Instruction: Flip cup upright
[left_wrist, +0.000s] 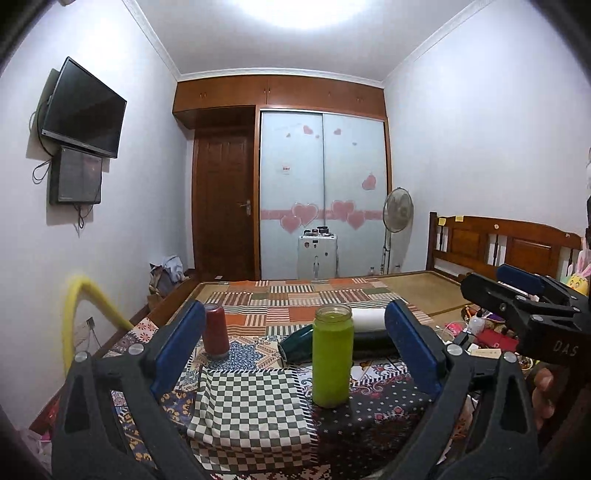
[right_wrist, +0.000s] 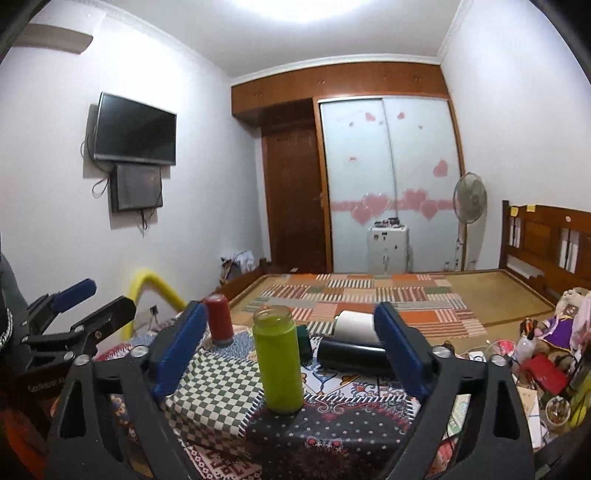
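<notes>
A lime-green cup (left_wrist: 331, 356) stands upright on the patterned cloth, mouth up; it also shows in the right wrist view (right_wrist: 279, 360). My left gripper (left_wrist: 295, 347) is open and empty, its blue pads wide on either side of the cup, a little short of it. My right gripper (right_wrist: 291, 349) is open and empty too, with the cup standing between its pads. Each gripper shows in the other's view, the right one (left_wrist: 524, 295) at right and the left one (right_wrist: 81, 306) at left. A red cup (left_wrist: 217, 332) stands behind at left, mouth down.
A black cup (right_wrist: 351, 356), a white cup (right_wrist: 356, 325) and a dark green cup (left_wrist: 295, 341) lie on their sides behind the green one. A folded checked cloth (left_wrist: 251, 406) lies at front left. Clutter (right_wrist: 535, 369) crowds the right side. The bed (left_wrist: 314, 295) stretches behind.
</notes>
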